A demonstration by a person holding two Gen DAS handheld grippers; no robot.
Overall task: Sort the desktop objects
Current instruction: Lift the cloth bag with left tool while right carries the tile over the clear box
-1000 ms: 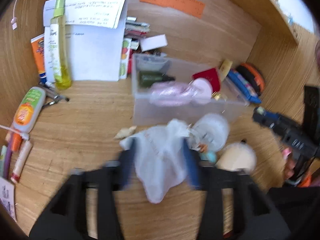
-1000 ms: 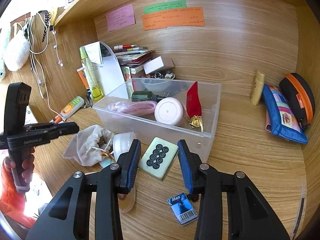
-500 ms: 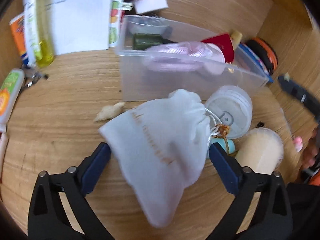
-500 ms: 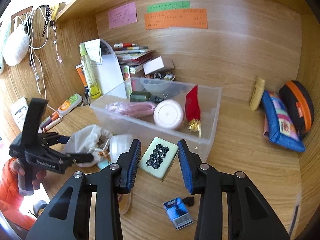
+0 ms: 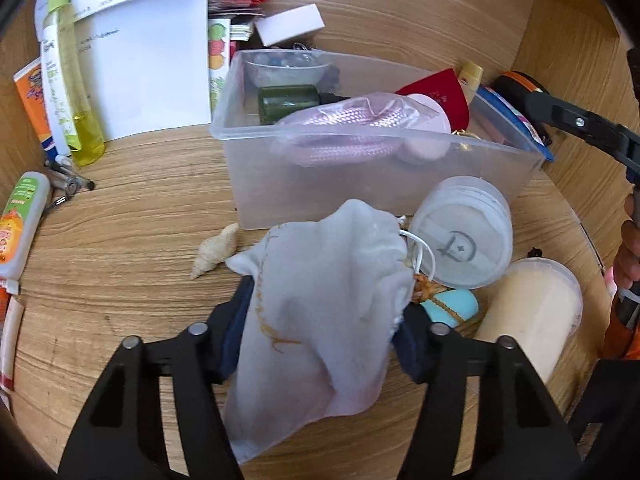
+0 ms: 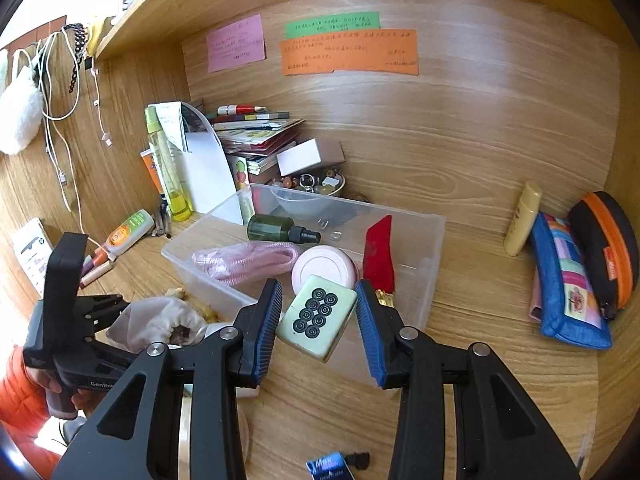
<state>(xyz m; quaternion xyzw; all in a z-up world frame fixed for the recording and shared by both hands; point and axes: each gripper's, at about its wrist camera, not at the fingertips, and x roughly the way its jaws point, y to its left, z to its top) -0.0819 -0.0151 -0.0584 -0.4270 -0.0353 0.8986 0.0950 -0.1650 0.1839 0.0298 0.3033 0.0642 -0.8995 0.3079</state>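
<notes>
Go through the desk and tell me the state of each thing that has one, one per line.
Left tongs: closing around the pouch.
Pouch: lying on the desk, mouth gathered by its drawstring.
Right tongs: shut on the tile.
Tile: held, tilted, at the bin's near wall.
Bin: open, no lid on it, partly filled.
Green bottle: capped, lying on its side in the bin.
Blue case: zipped shut.

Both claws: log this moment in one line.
left claw: closing on white pouch | right claw: holds green tile near clear bin
</notes>
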